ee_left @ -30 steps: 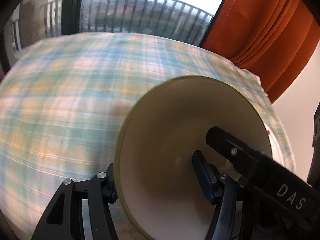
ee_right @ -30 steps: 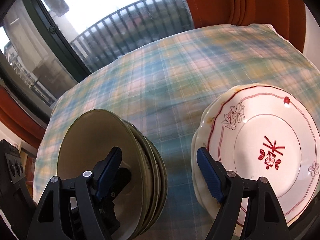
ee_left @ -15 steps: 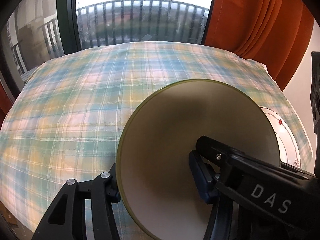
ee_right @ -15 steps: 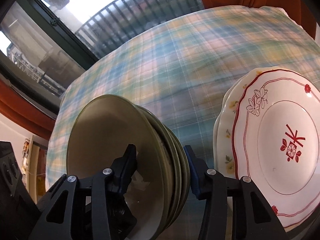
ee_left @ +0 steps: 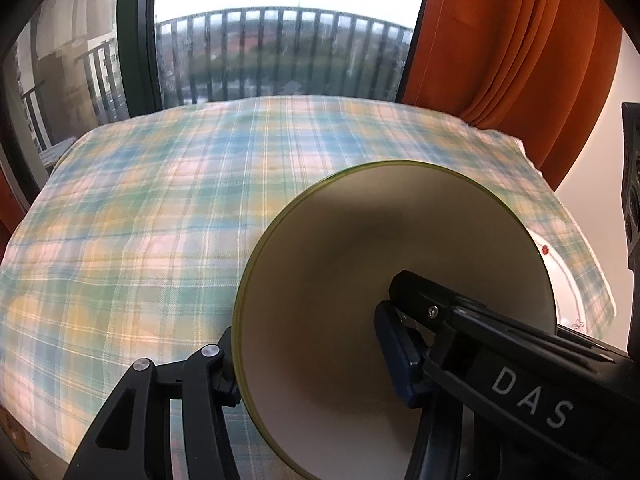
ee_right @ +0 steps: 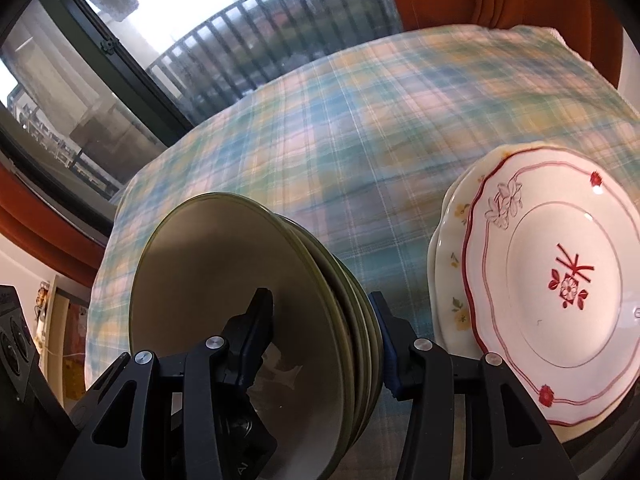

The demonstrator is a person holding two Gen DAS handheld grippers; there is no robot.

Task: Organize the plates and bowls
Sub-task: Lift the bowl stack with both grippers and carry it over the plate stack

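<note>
- Bowls [ee_right: 248,320], nested in a stack, are seen tilted on the tablecloth [ee_right: 360,140], beside the plates [ee_right: 560,280].
- Right gripper [ee_right: 320,344] is clamped across the stack's wall.
- Left gripper [ee_left: 308,364] is closing, the wall straddled.

Both wrist views close, angled down; share bowls [ee_left: 360,280].

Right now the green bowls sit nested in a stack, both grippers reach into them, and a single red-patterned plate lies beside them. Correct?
Not quite: the red-patterned plate is not alone. The right wrist view shows it resting on a yellow-flowered plate. The green bowls are nested.
</note>
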